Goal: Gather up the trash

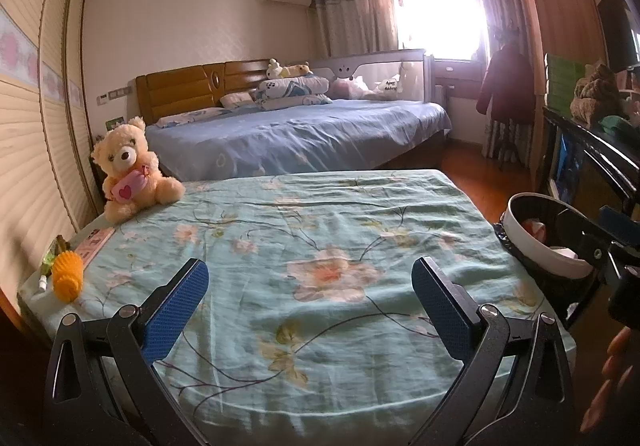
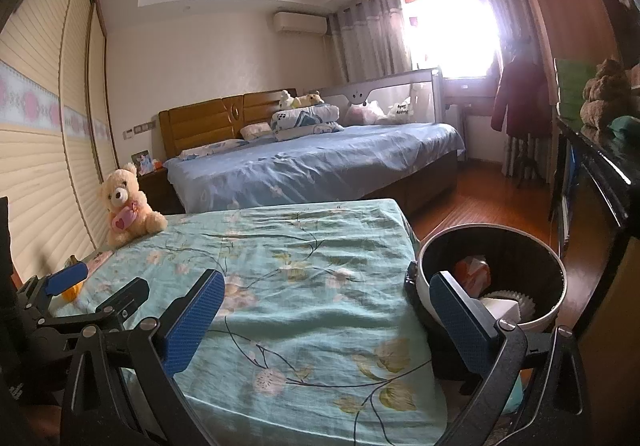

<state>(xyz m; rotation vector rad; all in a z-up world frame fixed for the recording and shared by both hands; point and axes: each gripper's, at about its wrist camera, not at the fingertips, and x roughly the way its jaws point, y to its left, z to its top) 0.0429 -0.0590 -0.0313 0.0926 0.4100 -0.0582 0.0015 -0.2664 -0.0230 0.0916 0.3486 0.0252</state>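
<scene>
On the floral tabletop [image 1: 320, 230], both tongs [image 1: 310, 302] [image 2: 326, 320] gape empty; the wrapper [image 1: 56, 248] at the left edge risks being missed beside the yellow ball [image 1: 68, 278].

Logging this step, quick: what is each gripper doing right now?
Left gripper: open, holding nothing.
Right gripper: open, holding nothing.

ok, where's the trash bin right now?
The trash bin stands on the floor off the right edge of the floral-covered table, behind the right gripper; the left wrist view shows it at the far right.
</scene>
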